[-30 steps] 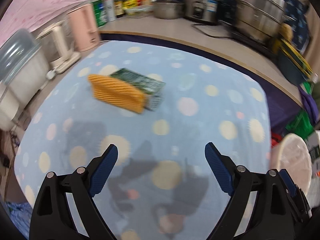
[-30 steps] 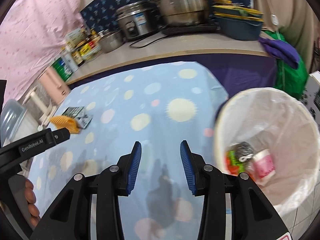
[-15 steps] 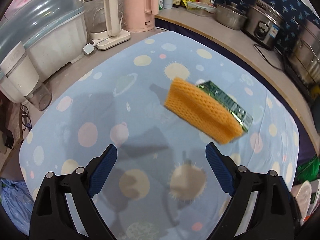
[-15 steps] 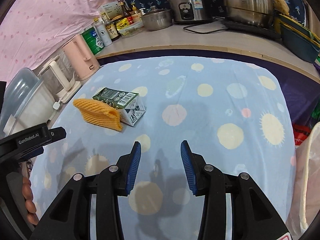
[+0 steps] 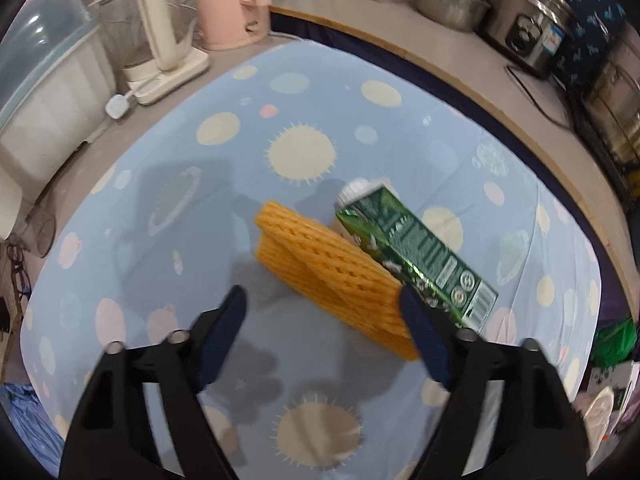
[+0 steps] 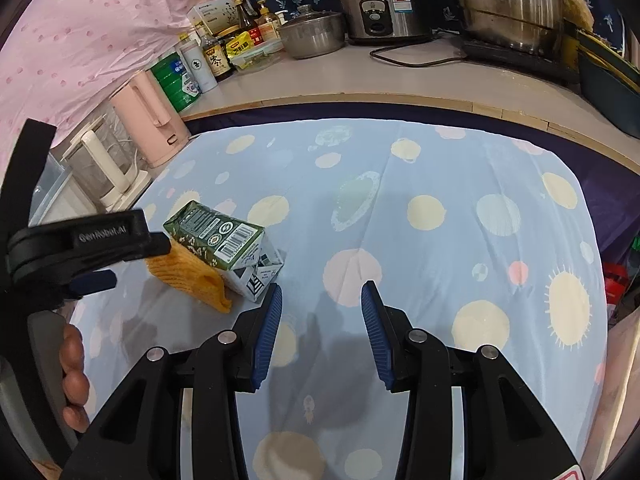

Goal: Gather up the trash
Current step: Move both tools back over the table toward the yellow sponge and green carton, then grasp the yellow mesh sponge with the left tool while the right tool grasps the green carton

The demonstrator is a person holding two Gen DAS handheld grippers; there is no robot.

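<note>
An orange ribbed sponge (image 5: pixel 332 276) lies on the blue spotted tablecloth (image 5: pixel 304 152), leaning against a green drink carton (image 5: pixel 416 256) that lies on its side. My left gripper (image 5: pixel 322 304) hangs just over the sponge's near end, pointing steeply down, and its jaws are closing. The sponge is between them; the right fingertip (image 5: pixel 408 304) is at the sponge's edge and the left one is still apart from it. In the right wrist view the carton (image 6: pixel 216 236) and sponge (image 6: pixel 192 276) lie left of my right gripper (image 6: pixel 320 300), which is part open and empty above the cloth.
A pink kettle (image 6: pixel 152 120), a white jug appliance (image 5: pixel 156 32) and a lidded plastic box (image 5: pixel 40 80) stand along the left. The counter (image 6: pixel 360 80) behind holds bottles, pots and a rice cooker (image 6: pixel 380 8). A pale bin liner (image 6: pixel 616 380) shows at the lower right.
The left gripper has come in over the sponge and carton and its jaws have narrowed. The right wrist view has swung left from the bin to the table; its jaws kept their width.
</note>
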